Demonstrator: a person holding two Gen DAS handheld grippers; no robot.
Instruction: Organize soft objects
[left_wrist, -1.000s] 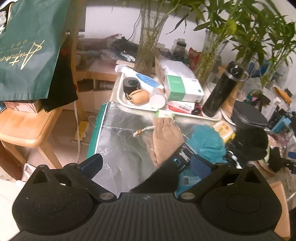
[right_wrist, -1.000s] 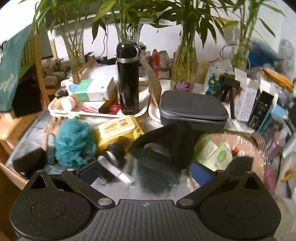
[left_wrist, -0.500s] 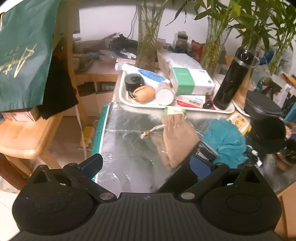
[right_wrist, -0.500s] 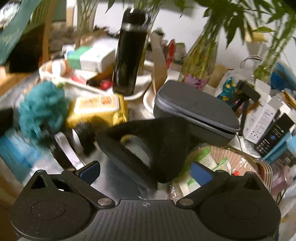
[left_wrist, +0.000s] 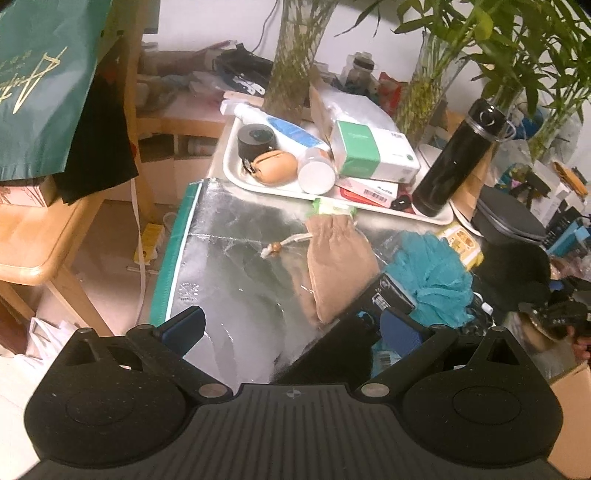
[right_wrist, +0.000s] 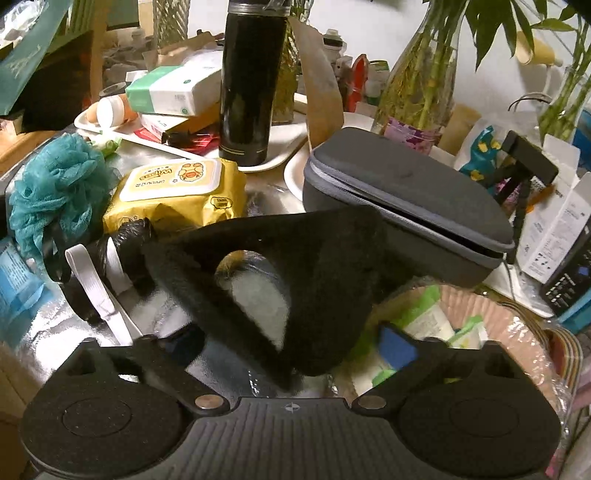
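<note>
A black fuzzy soft item (right_wrist: 295, 266), looped around an opening, lies on the silver mat in front of the grey case. My right gripper (right_wrist: 288, 345) is low over it with its jaws closing. The item sits between them; the blue right pad (right_wrist: 397, 345) stands just clear of it and the left pad is hidden under the fuzz. In the left wrist view my left gripper (left_wrist: 291, 328) is wide open over the mat (left_wrist: 229, 258). A black soft thing with a label (left_wrist: 384, 295) lies by its right finger. A tan drawstring pouch (left_wrist: 336, 266) and a teal bath pouf (left_wrist: 432, 273) lie just beyond.
A white tray (left_wrist: 236, 173) with boxes and tubes, a black bottle (right_wrist: 251, 85) and glass vases of bamboo crowd the back. A yellow wipes pack (right_wrist: 173, 195), a grey zip case (right_wrist: 406, 206) and a lined basket (right_wrist: 498, 332) ring the fuzzy item. A wooden chair (left_wrist: 33, 240) stands left of the table.
The right gripper has dropped and rolled closer onto the black fuzzy item, and its jaws have narrowed around it. The left gripper has sunk a little towards the mat.
</note>
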